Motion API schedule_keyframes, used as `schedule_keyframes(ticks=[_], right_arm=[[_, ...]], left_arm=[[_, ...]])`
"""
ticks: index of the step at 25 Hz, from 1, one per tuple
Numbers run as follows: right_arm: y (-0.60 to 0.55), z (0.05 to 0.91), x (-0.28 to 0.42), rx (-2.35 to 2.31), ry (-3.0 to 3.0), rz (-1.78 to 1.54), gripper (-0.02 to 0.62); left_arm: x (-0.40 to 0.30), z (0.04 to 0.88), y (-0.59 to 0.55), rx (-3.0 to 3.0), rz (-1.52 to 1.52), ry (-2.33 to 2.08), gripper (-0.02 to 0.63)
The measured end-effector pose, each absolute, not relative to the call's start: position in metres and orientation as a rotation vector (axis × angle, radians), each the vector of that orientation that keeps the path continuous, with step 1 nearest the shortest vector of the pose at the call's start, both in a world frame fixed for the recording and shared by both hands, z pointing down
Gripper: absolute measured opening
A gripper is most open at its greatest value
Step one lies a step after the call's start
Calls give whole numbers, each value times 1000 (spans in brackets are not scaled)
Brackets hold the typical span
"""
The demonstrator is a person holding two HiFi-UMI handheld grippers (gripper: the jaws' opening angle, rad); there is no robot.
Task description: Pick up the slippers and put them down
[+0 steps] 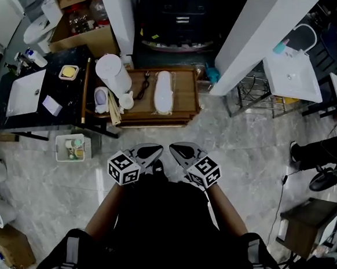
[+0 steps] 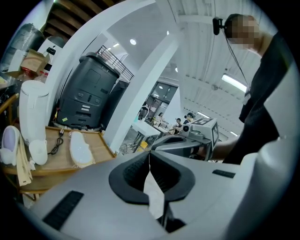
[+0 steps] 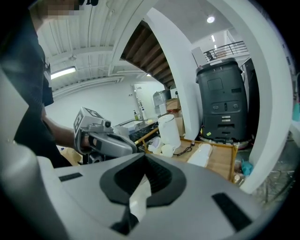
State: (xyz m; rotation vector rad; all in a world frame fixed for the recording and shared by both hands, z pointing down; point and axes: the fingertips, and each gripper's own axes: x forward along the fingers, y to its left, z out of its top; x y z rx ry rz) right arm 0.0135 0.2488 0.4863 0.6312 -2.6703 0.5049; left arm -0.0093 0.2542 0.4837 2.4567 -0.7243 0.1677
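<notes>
Floor [image 1: 243, 143] of pale grey stone takes up most of what we see from the head view, with white pillars rising at either side. Ahead of us stands a low wooden table [image 1: 186, 97], and on it, towards its left end, a tall white jug [image 1: 112, 71]. Just to the right of a dark cord on that same table lies the white slipper [image 1: 163, 93], long and flat, touched by nothing. We make out only one such shape and cannot tell whether a second lies under it. Closest to us, held near the body and well apart from the table, are the left gripper [image 1: 149, 152] and the right gripper [image 1: 181, 152], side by side and pointing towards the table. Each gripper's own view shows its jaws pressed together with nothing between them, so both tongs are clenched and empty. By our reckoning the task has not begun: the approach, the opening of the jaws, the pick-up and the setting down are all left to do.
</notes>
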Motion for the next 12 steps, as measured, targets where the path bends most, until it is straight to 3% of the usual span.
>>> schedule_keyframes(ticks=[12], right_arm=[[233,490,5,711,-2645,540,8]], left_arm=[[-25,487,237,2445,171,-673,12]])
